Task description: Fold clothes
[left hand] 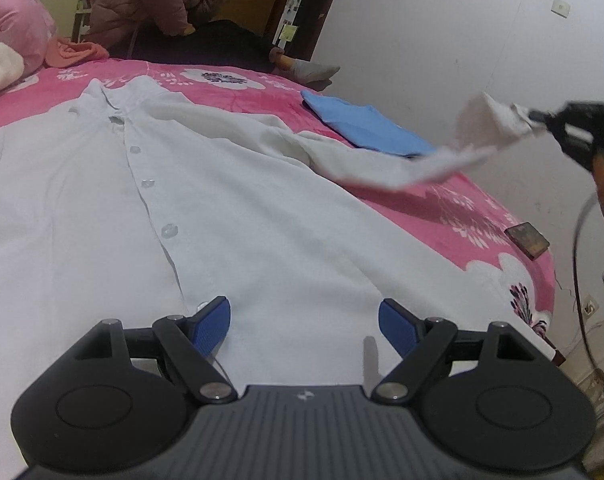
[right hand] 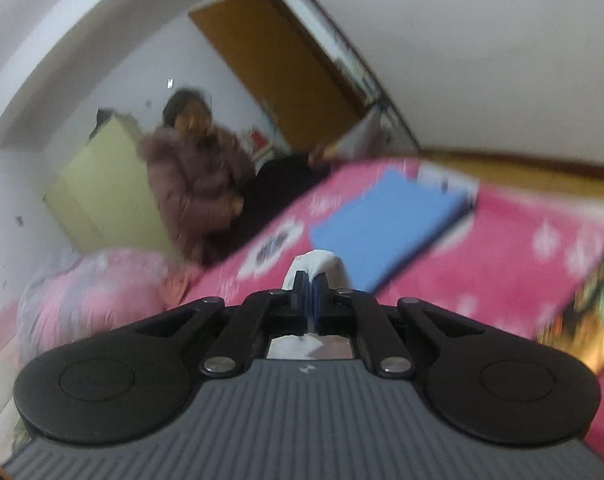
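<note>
Pinching the white shirt (left hand: 229, 216) sleeve edge, right gripper (right hand: 310, 280) clenched; left gripper (left hand: 304, 314) released.

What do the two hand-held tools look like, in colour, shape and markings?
Both look alike. The left tool has a grey ribbed body with a small pale logo, two round black side discs, black link arms with silver pins, and blue textured pads. The right tool shows the same build.

The shirt (left hand: 229, 208) lies spread flat on the bed (left hand: 482, 220), collar at the far end. Right of the shirt lies a folded cloth (left hand: 366, 126), and nearer on that side a small flat box (left hand: 526, 240) near the bed's edge. Beyond the shirt's collar sits a person (left hand: 141, 0); far left of it, pillows (left hand: 9, 28).
</note>
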`<state>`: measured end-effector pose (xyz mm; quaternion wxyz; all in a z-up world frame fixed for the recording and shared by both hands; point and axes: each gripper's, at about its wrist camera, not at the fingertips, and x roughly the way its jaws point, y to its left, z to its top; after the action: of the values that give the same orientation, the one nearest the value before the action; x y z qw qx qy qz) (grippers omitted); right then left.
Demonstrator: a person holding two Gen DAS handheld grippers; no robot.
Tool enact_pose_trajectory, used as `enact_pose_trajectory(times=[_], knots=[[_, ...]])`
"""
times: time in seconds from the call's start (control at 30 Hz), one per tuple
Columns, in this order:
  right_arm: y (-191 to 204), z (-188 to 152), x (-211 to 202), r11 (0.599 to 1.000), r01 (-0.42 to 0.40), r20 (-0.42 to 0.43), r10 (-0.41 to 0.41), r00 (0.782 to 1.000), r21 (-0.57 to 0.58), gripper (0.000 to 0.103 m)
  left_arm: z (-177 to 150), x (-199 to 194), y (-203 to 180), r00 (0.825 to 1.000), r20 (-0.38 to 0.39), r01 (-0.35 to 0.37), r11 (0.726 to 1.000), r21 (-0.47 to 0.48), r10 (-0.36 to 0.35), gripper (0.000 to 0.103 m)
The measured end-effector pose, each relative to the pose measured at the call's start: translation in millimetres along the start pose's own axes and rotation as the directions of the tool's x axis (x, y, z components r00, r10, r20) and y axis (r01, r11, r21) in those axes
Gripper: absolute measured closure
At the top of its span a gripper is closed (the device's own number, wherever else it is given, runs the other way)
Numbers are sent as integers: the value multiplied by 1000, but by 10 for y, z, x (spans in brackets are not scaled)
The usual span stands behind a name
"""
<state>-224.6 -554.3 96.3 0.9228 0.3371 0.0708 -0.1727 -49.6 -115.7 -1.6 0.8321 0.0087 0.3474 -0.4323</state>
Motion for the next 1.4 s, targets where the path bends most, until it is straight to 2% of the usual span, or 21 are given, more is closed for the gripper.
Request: enact_pose_trajectory(times=[0.1, 0.2, 0.33, 0.43, 0.5, 0.57, 0.6, 0.63, 0.7, 0.77, 0.9, 0.93, 1.07, 1.13, 1.2, 1.3, 1.4], knots=[[-92, 245, 255, 998, 50, 25, -49, 998, -23, 102, 1, 2, 8, 1000, 0, 1, 1000, 10, -1, 21], [-248, 354, 593, 991, 129, 13, -129, 992, -25, 102, -6, -1, 10, 1000, -2, -1, 1000, 15, 1, 21], [-470, 493, 978, 986, 163, -4, -163, 987, 29, 102, -14, -4, 0, 1000, -8, -9, 1000, 29, 9, 21], [-525, 631, 1212, 983, 183, -13, -183, 983, 16, 101, -19, -2, -19, 1000, -11, -19, 999, 39, 20, 21], [-584, 652, 1363, 975, 223, -89, -221, 971, 15, 99, -31, -9, -34, 1000, -11, -25, 999, 43, 25, 21], [-656, 620, 1480, 962, 274, -194, -265, 944, 17, 96, -36, -10, -24, 1000, -11, -25, 999, 43, 25, 21], [-690, 563, 1467, 955, 296, -245, -283, 928, 17, 89, -36, -11, -21, 1000, -11, -24, 999, 42, 25, 20], [-708, 511, 1430, 951, 310, -279, -295, 914, 11, 82, -35, -11, -18, 1000, -12, -23, 999, 42, 24, 20], [-647, 391, 1173, 951, 307, -287, -307, 908, -47, 76, -31, -14, -17, 1000, -15, -22, 999, 42, 22, 20], [-530, 269, 808, 959, 264, -279, -282, 918, -99, 72, -18, -20, -14, 1000, -19, -19, 999, 41, 20, 20], [-287, -12, -86, 985, 117, -258, -147, 955, -128, 57, 4, -50, 21, 1000, -20, -8, 1000, 6, 8, 20], [-233, -89, -285, 988, 83, -256, -114, 960, -131, 57, 8, -60, 31, 1000, -20, -5, 1000, -6, 4, 20], [-96, -550, -886, 994, 17, -282, -48, 958, -109, 56, 2, -125, 38, 1000, -18, -10, 1000, -24, 9, 20], [-92, -814, -1047, 997, 6, -312, -28, 950, -71, 56, -9, -164, 38, 1000, -17, -20, 1000, -20, 20, 20], [-117, -1148, -1095, 1000, 12, -366, -19, 930, -22, 56, -20, -200, 47, 999, -22, -30, 999, -30, 29, 20], [-161, -1577, -1017, 999, 24, -431, -10, 902, 28, 56, -36, -260, 54, 999, -25, -37, 998, -44, 36, 20], [-203, -1847, -949, 997, 30, -459, 8, 888, 74, 59, -46, -318, 13, 999, -23, -43, 998, -40, 42, 20]])
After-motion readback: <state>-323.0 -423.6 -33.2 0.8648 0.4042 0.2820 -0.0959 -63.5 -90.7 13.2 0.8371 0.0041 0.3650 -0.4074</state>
